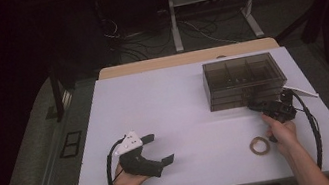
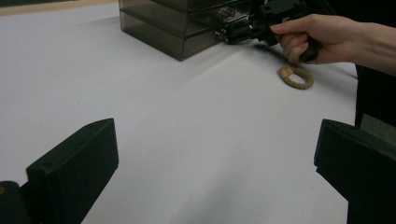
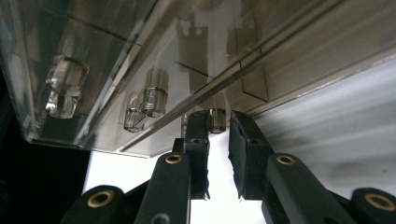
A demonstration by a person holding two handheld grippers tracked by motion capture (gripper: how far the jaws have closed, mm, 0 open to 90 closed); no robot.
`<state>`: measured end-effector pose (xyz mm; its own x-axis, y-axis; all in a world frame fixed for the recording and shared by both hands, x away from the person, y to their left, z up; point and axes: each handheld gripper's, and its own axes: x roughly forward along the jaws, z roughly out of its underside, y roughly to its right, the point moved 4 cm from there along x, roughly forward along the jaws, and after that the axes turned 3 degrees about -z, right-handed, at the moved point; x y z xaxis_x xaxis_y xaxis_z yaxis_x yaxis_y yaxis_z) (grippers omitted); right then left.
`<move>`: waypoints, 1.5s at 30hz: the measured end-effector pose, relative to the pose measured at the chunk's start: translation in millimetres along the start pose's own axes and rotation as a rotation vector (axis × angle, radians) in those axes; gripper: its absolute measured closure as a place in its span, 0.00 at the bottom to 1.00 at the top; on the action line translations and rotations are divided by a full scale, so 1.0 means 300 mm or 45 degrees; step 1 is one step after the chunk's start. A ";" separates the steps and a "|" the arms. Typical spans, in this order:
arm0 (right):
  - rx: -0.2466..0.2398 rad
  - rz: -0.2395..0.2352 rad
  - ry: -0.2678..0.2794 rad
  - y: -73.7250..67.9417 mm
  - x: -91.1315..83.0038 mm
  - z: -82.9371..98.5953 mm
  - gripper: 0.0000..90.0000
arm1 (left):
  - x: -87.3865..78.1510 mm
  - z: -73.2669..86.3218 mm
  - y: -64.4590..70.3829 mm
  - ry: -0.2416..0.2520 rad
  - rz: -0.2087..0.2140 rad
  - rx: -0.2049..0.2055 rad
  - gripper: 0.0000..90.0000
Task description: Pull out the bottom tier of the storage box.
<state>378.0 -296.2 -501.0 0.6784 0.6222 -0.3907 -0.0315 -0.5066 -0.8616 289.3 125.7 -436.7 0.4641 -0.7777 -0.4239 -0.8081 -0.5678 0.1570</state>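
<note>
White covers the tabletop [image 1: 177, 120] we work at, a wooden edge showing along its far side; beyond it the room is dark, with grey floor, cables and the white legs of a stand [image 1: 212, 8].

On the far right part of the tabletop stands the smoky transparent drawer box [image 1: 243, 81]. Its long axis runs left to right across the high view, and its drawer fronts face us. Dividers show through its top, and the drawers sit in stacked rows. In the right gripper view the fronts carry small clear knobs [image 3: 152, 95], and the plastic is glossy with reflections.

Our right hand-held gripper [image 1: 261, 105] is at the box's lower front, near its right end. Its jaws stand close on either side of one clear knob [image 3: 215, 119], nearly closed around it; we cannot tell whether the pads actually press it. Our right hand [image 1: 280, 131] holds the grip behind.

Our left hand-held gripper [image 1: 157, 149] rests low over the near left of the tabletop, well apart from the box, its jaws spread wide with nothing between them. A tan woven ring [image 1: 259, 145] lies flat just beside our right hand.
</note>
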 end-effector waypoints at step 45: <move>0.093 0.060 0.047 -0.027 0.002 0.018 0.88 | 0.006 0.001 -0.003 -0.008 -0.002 0.002 0.00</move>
<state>374.6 -288.4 -496.1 0.7014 0.5754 -0.4206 -0.1166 -0.4895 -0.8642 290.8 125.0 -437.7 0.4634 -0.7750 -0.4298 -0.8078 -0.5688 0.1547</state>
